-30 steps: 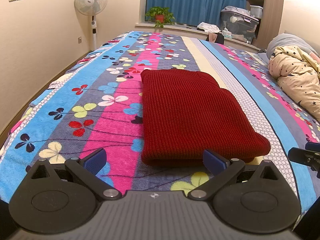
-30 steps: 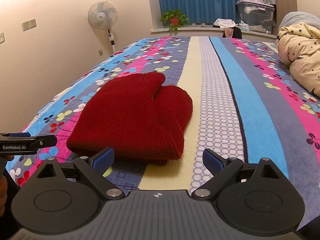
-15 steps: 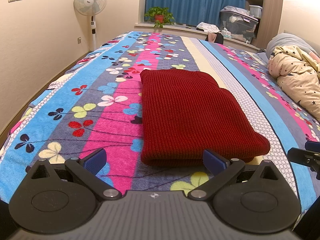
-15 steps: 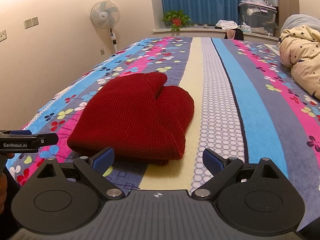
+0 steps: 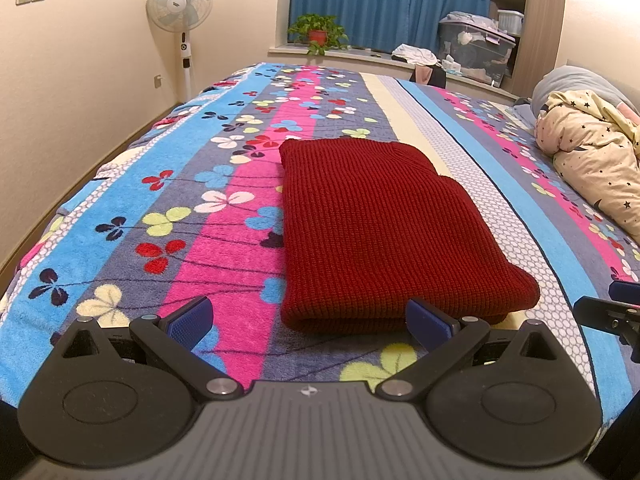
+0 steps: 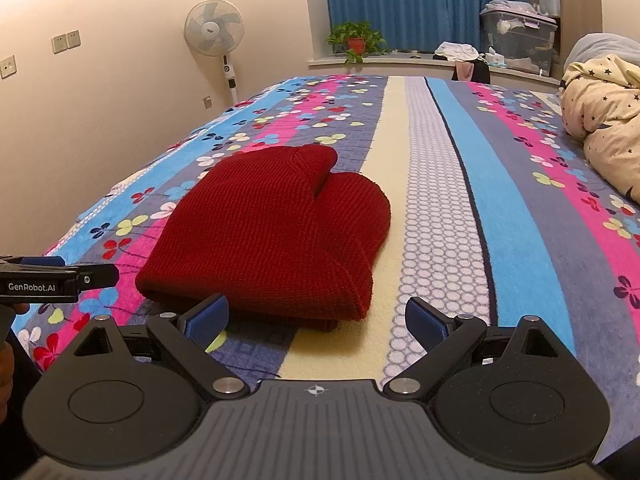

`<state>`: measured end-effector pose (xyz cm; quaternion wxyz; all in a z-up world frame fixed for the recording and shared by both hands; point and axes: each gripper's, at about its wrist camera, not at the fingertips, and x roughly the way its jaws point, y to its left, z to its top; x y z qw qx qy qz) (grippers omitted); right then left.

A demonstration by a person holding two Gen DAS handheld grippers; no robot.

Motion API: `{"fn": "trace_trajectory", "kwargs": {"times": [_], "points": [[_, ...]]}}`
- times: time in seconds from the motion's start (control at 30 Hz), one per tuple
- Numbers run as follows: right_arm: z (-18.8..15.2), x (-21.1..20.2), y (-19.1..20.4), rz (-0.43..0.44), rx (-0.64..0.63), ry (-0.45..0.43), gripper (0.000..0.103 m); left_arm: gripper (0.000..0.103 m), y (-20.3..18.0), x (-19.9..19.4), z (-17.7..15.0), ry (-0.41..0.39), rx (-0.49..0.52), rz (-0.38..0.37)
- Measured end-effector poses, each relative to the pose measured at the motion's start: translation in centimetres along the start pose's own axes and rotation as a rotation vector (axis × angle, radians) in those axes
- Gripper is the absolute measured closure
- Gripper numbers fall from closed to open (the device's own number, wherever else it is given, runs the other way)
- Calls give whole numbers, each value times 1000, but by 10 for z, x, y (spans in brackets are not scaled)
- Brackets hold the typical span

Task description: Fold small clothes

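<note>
A dark red knitted garment lies folded into a thick rectangle on the striped, flowered bedspread. In the right wrist view the same red garment shows its rounded folded edge toward me. My left gripper hovers just short of the garment's near edge, open, nothing between its blue pads. My right gripper is also open and empty, near the garment's near right corner. The right gripper's tip shows at the right edge of the left wrist view; the left gripper's side shows at the left of the right wrist view.
A bundled star-print quilt lies at the right side of the bed. A standing fan stands by the left wall. A potted plant, clothes and a storage box sit on the window ledge before blue curtains.
Both grippers have drawn back slightly from the red garment and stayed open. The garment has not moved.
</note>
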<state>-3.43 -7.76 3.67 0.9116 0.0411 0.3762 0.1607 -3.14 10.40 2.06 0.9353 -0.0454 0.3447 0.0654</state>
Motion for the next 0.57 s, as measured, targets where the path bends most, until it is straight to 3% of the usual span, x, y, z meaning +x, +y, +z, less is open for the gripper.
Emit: {"fn": "trace_trajectory", "kwargs": {"times": [0.57], "points": [[0,-2,-1,3,-10,-5,8,0,0,2,0,-7,18,-10]]}}
